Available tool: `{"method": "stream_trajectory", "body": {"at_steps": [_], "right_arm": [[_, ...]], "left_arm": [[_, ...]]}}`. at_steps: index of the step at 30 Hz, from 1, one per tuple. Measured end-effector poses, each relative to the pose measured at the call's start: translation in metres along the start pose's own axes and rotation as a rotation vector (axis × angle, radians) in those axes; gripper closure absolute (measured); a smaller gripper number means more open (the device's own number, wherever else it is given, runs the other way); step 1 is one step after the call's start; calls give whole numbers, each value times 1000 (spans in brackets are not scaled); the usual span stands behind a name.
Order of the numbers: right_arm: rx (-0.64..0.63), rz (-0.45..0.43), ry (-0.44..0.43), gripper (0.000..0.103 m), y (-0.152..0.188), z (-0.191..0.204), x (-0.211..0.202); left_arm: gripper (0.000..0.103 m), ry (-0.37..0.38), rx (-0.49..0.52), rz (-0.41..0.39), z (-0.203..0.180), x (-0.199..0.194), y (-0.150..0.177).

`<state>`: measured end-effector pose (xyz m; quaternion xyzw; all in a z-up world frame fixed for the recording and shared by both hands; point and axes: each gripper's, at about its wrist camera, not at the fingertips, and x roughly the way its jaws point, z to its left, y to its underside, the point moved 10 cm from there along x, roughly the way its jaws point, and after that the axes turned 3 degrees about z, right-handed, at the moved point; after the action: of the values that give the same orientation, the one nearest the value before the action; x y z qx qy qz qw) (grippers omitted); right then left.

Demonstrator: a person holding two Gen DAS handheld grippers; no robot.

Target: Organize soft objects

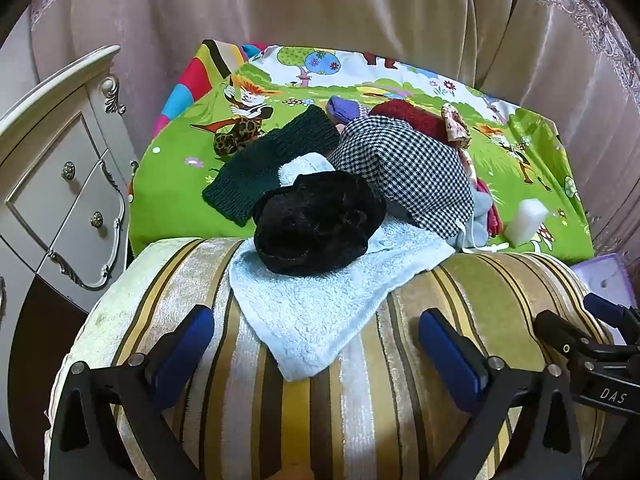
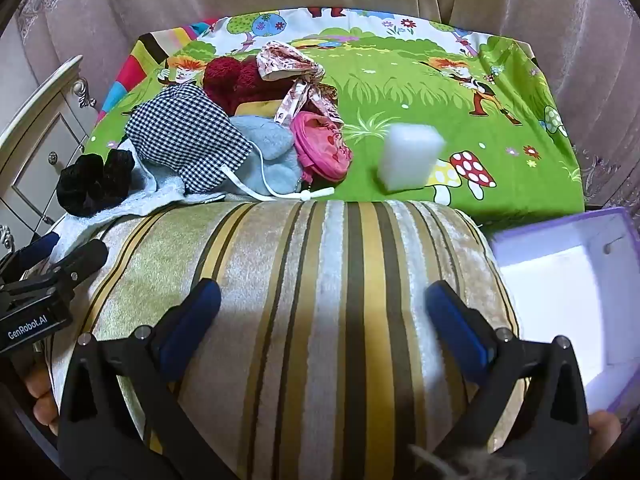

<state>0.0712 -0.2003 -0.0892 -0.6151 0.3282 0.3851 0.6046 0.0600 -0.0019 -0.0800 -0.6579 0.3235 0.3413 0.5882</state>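
Striped cushion (image 2: 320, 280) lay under both my grippers. My left gripper (image 1: 316, 344) was spread wide with nothing in it, right above a corner of the blue towel (image 1: 320, 300). My right gripper (image 2: 324, 316) was spread wide too, holding nothing. The soft pile (image 2: 224, 136) sat on the green sheet (image 2: 440, 92), near a white sponge (image 2: 408, 156). A purple box (image 2: 568, 280) stood to the right.
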Motion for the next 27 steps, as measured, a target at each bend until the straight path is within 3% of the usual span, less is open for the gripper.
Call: {"method": "stream_trajectory", "body": {"at_steps": [27], "right_arm": [[3,-1,-4,0,0,0,-1]], "left_arm": [[0,-14,8,-2,2,0,1]]}}
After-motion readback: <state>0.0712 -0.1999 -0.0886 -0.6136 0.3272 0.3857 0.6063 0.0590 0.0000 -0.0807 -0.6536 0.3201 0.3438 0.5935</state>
